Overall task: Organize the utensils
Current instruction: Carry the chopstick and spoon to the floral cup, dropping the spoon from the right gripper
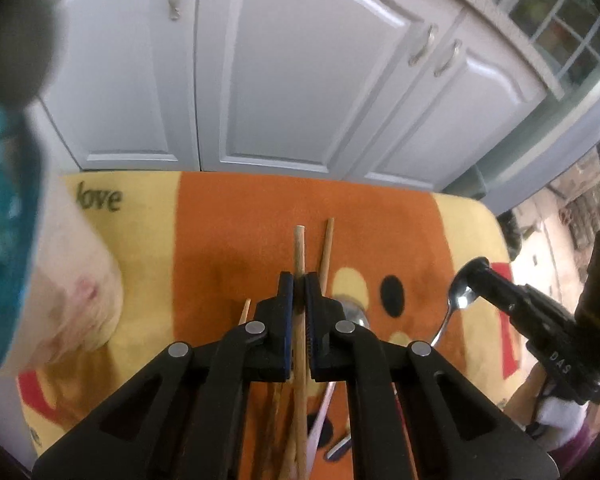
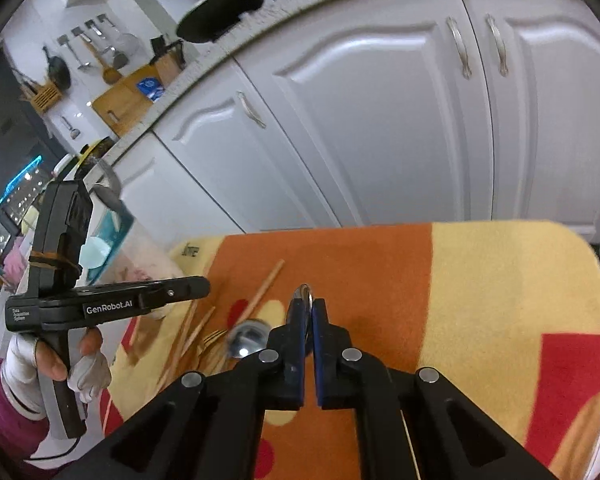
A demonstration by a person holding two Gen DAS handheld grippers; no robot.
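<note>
— Quick, gripper states?
— Left gripper clamps a chopstick lengthwise, frame centre; right gripper pinches a spoon, above the worktop.

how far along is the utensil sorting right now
Nothing looks sorted yet. In hand: the left gripper is shut on a wooden stick, and the right gripper is shut on a spoon. Left: a chopstick, fork and ladle on the blanket.
</note>
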